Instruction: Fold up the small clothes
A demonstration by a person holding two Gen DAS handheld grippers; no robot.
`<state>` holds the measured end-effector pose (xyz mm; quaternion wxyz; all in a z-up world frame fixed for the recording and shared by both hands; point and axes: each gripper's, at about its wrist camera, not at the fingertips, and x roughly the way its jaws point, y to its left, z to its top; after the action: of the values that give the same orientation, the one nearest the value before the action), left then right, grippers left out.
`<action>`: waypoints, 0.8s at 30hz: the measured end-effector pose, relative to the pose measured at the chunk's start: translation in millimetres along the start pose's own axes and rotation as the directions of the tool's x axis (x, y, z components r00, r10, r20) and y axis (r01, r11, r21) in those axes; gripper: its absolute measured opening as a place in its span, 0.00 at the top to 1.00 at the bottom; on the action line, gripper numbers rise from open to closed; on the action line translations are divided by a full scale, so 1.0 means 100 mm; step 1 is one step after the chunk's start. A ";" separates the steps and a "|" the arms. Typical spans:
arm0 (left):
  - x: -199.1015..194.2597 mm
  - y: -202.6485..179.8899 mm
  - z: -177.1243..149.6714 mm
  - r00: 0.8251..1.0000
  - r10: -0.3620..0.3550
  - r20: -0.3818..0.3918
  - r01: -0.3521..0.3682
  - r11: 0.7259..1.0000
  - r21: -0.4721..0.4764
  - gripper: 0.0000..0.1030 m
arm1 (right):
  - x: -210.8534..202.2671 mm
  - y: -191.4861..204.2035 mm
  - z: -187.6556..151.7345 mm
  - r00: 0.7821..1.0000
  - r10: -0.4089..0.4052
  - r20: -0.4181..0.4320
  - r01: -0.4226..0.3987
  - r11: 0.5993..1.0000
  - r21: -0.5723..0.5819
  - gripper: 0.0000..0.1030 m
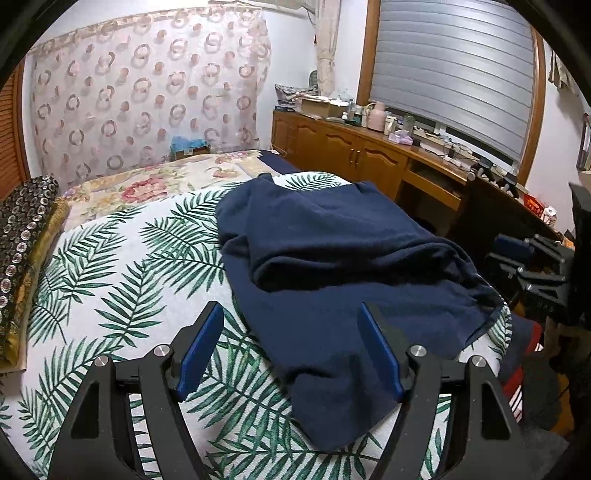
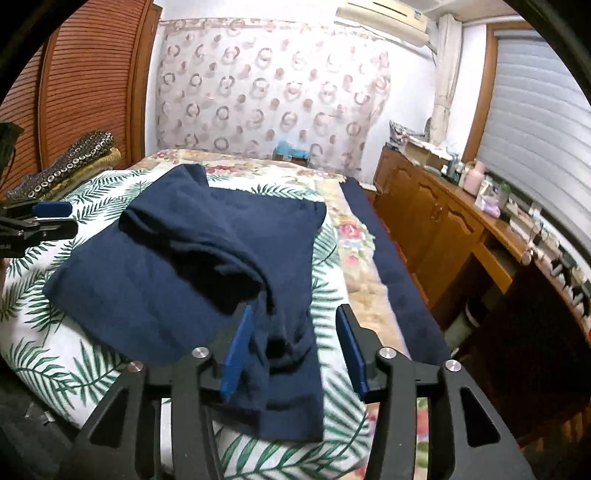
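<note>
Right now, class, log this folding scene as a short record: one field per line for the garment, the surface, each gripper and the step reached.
garment: navy garment, partly folded, bunched along one side
surface: leaf-print bed cover
left gripper: open, holding nothing, one fingertip over the garment's near edge
right gripper: open, straddling the garment's near corner, pads not pressing
step: fold unfinished, cloth still rumpled

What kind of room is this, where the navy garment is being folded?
Most likely a bedroom: a bed with a palm-leaf cover, folded bedding at its side, a wooden cabinet cluttered with bottles, and a wall air conditioner.
</note>
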<state>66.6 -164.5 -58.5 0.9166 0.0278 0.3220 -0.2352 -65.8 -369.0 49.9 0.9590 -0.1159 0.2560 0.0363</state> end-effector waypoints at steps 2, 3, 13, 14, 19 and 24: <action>-0.01 0.00 0.00 1.000 -0.002 0.006 0.002 1.000 0.002 0.27 | 0.03 -0.05 0.03 1.000 0.012 0.017 -0.012 1.000 -0.007 0.50; -0.01 0.00 0.00 1.000 -0.001 0.008 0.001 1.000 0.002 0.27 | 0.03 -0.05 0.06 0.999 0.025 0.021 -0.025 1.000 -0.007 0.49; -0.07 0.13 -0.05 0.999 0.011 0.033 -0.011 1.000 -0.022 0.27 | 0.20 0.09 0.30 0.989 0.141 0.037 -0.139 0.989 -0.050 0.47; -0.08 0.14 -0.05 0.999 0.013 0.034 -0.012 1.000 -0.025 0.27 | 0.21 0.12 0.34 0.987 0.156 0.035 -0.154 0.986 -0.058 0.47; -0.11 0.24 -0.06 0.999 0.013 0.050 -0.010 0.998 -0.058 0.24 | 0.41 0.24 0.54 0.969 0.246 0.013 -0.244 0.965 -0.098 0.45; -0.16 0.33 -0.06 0.996 0.040 0.079 -0.034 0.996 -0.079 0.24 | 0.60 0.39 0.74 0.942 0.333 -0.030 -0.334 0.931 -0.146 0.45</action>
<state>67.6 -127.4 -56.6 0.9334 -0.0112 0.2931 -0.2066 16.4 -312.6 74.0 0.9269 -0.1423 0.2710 0.2172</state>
